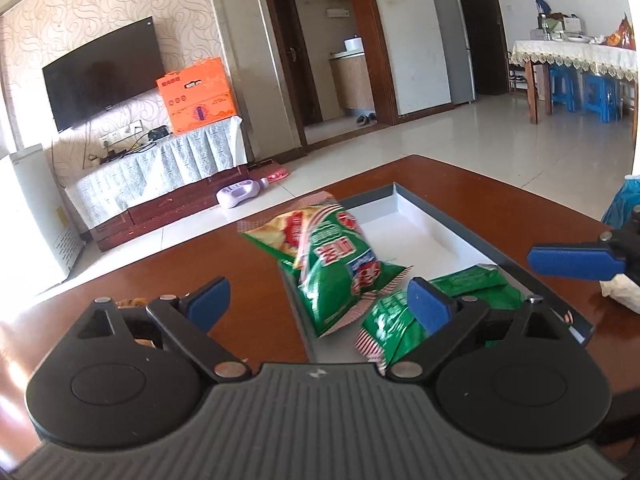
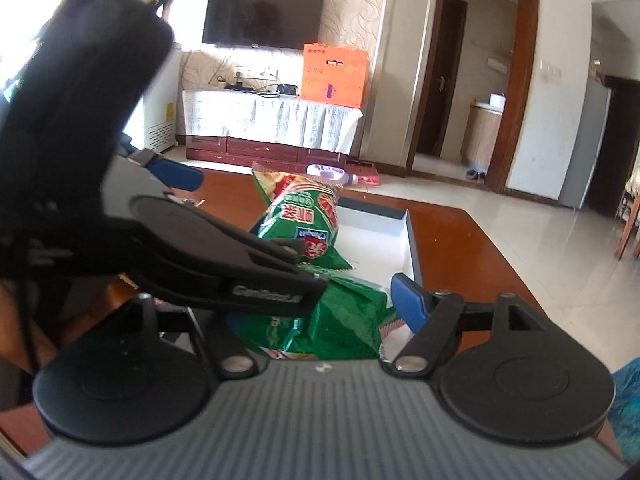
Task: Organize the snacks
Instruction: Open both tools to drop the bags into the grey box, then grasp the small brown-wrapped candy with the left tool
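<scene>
A green chip bag is tilted over the near left rim of a shallow white tray with a dark rim on the brown table; it looks blurred. A second green bag lies in the tray's near end. My left gripper is open and empty just in front of the tilted bag. In the right wrist view the tilted bag stands above the lower bag. My right gripper is open over the lower bag; its left finger is hidden behind the left gripper's body.
A snack packet shows behind my left finger. A white tissue and a blue bag lie at the table's right edge. The right gripper's blue finger reaches in from the right. The table's far edge drops to tiled floor.
</scene>
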